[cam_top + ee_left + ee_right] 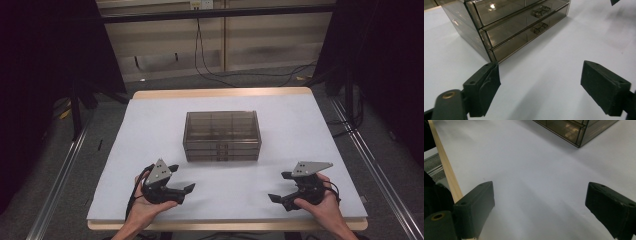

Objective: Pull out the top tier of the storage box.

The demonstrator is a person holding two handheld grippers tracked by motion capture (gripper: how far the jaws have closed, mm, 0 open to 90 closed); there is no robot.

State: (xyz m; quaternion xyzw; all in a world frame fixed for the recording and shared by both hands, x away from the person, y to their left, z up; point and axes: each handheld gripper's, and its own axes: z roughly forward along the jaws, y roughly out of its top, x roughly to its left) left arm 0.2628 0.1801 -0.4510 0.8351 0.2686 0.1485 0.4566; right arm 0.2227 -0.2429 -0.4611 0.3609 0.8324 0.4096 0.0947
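A smoky transparent drawer cabinet [222, 135] stands in the middle of the white table top [150, 130], its three drawers closed and their small handles facing the person. In the left gripper view the cabinet [506, 25] sits ahead and left of the jaws. My left gripper [182, 182] rests near the front left of the table, jaws wide apart with nothing between them. My right gripper [280, 187] rests at the front right, also open and empty. The right gripper view has the cabinet's corner [576, 130] at the top right.
The table's wooden edge [445, 167] runs close beside the right gripper's left jaw. Black curtains and metal floor rails [60, 175] flank the table. Cables [215, 70] lie on the floor behind it.
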